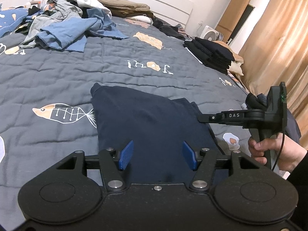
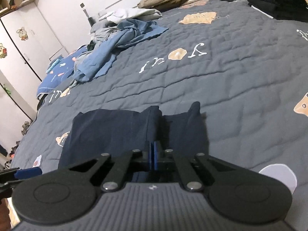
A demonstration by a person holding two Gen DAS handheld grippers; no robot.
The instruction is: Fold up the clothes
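Dark navy, partly folded cotton garment (image 1: 150,119) lies flat on grey quilted bedspread with fish print (image 1: 57,73), dead ahead at 12 o'clock of both grippers.

Left gripper (image 1: 157,155): jaws half-wide, nothing between, poised over garment's near edge.

Right gripper (image 2: 153,155): blue pads together; whether cloth is pinched, cannot tell.

Long axis, left view: 11 to 5 o'clock.

Judgement: both hands equally near; unfolded pile of blue and grey clothes (image 1: 63,25) at 10 o'clock, well apart.

Grey quilted bed (image 1: 57,73) bears navy garment (image 1: 146,119), jumbled clothes (image 1: 63,23), black stack (image 1: 211,53)
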